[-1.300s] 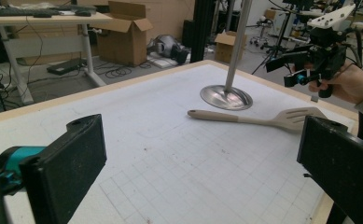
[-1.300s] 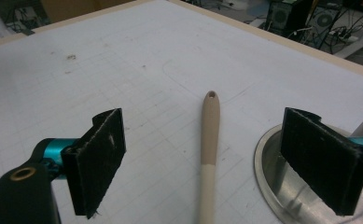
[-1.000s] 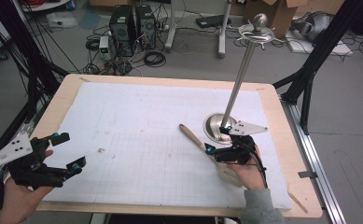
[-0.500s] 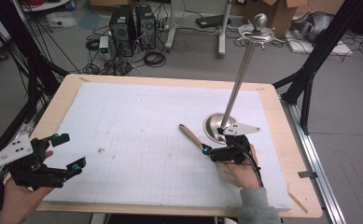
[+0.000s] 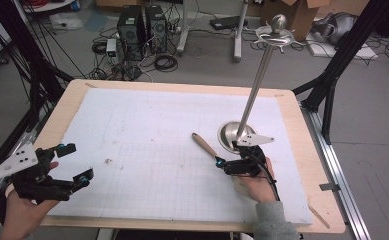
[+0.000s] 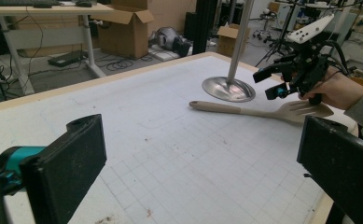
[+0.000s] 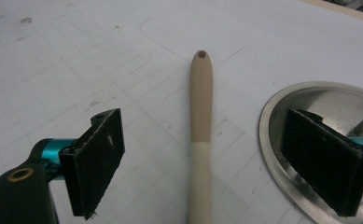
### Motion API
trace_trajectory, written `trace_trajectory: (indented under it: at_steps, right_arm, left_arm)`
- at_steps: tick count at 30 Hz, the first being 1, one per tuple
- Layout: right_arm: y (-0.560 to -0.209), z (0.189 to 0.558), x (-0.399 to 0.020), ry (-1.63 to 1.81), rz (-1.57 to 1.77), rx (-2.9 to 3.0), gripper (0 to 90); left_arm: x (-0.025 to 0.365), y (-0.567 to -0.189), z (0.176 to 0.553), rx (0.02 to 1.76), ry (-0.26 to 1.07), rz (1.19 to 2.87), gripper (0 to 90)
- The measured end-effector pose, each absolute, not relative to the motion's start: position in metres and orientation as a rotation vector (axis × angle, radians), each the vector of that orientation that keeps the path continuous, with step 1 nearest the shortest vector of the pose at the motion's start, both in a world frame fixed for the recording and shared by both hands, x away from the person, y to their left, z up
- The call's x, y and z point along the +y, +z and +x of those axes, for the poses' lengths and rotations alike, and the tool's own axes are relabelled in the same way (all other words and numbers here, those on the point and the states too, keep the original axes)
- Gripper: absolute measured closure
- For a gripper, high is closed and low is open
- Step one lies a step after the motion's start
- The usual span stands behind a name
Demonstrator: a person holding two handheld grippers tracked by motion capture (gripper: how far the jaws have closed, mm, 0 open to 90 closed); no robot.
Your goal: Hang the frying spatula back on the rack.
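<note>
A beige slotted spatula (image 5: 204,144) lies on the white gridded mat (image 5: 147,130), its handle pointing to the far left. My right gripper (image 5: 228,157) hovers open over the spatula's middle. In the right gripper view the handle (image 7: 201,107) runs up between the two spread jaws, touching neither. Seen from the left gripper view, the spatula's slotted head (image 6: 300,110) rests under the right gripper (image 6: 275,82) and the hand. My left gripper (image 5: 77,163) is open at the front left of the mat, with nothing between its jaws (image 6: 202,168).
A metal stand with a round base (image 5: 230,134) and a tall leaning pole (image 5: 254,95) sits just behind the right gripper; its rim (image 7: 270,140) is close to the right jaw. The table's wooden edge (image 5: 302,125) borders the mat. Computers and cables lie on the floor beyond.
My right gripper has shifted slightly left, closer over the spatula's handle. The left gripper and the spatula have stayed put.
</note>
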State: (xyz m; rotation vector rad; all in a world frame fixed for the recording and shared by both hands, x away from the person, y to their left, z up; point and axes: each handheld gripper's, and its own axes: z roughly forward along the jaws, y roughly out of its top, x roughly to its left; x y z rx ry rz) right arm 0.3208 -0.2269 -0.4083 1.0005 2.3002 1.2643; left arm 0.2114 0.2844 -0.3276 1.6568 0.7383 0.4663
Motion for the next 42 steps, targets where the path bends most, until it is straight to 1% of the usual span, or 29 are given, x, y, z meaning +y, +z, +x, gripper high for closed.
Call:
trace_trajectory:
  at_steps: [9, 25, 26, 31, 32, 40, 41, 42]
  right_arm:
    - [-0.413, 0.322, -0.225, 1.223, 1.018, 2.319, 13.0]
    - [-0.427, 0.322, -0.232, 1.191, 1.077, 2.334, 16.2]
    - [-0.431, 0.322, -0.232, 1.186, 1.09, 2.354, 19.6]
    - [-0.434, 0.321, -0.23, 1.152, 1.074, 2.379, 23.4]
    - [-0.435, 0.318, -0.226, 1.12, 1.022, 2.373, 27.0]
    - [-0.44, 0.318, -0.226, 1.093, 1.033, 2.379, 28.6]
    - [-0.441, 0.319, -0.227, 1.095, 1.039, 2.385, 31.4]
    - [-0.441, 0.319, -0.227, 1.095, 1.039, 2.385, 31.4]
  left_arm:
    - [0.283, -0.328, 0.212, 0.739, 0.464, 1.66, 1.8]
    - [0.281, -0.332, 0.216, 0.743, 0.454, 1.666, 1.8]
    - [0.281, -0.332, 0.216, 0.741, 0.452, 1.668, 1.8]
    - [0.28, -0.333, 0.217, 0.742, 0.45, 1.667, 1.8]
    - [0.28, -0.333, 0.217, 0.741, 0.449, 1.668, 1.8]
    - [0.28, -0.334, 0.219, 0.744, 0.451, 1.669, 1.8]
    - [0.28, -0.334, 0.219, 0.744, 0.451, 1.67, 1.8]
    - [0.28, -0.334, 0.219, 0.746, 0.45, 1.669, 1.8]
